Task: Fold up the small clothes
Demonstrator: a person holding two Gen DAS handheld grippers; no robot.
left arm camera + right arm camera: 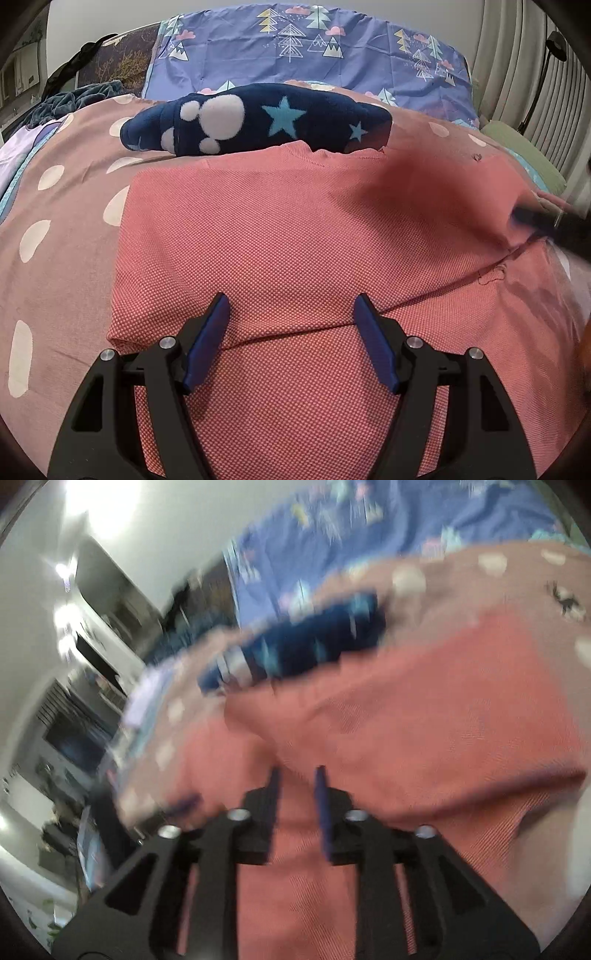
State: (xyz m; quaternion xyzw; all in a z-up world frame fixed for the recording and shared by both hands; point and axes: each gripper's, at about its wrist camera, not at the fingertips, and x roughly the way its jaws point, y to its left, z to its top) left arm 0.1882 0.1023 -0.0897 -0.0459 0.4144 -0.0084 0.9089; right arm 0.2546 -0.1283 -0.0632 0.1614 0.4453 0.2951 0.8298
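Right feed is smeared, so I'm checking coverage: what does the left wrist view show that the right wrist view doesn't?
Left wrist only: the open left claw over the sharply seen pink shirt, the radiator, and the right claw as a blur at the shirt's right edge.

Right wrist only: the right claw with fingers narrowly apart around pink fabric, room furniture at left, ceiling lights.

Both: the pink shirt, the navy star-print garment, the dotted bedspread, the blue tree-print cloth.

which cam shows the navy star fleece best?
Left wrist: the navy star fleece is sharp there, stars and white paw print clear, lying on the dotted bedspread beyond the pink shirt. Right wrist shows it only as a motion-blurred dark blue streak.
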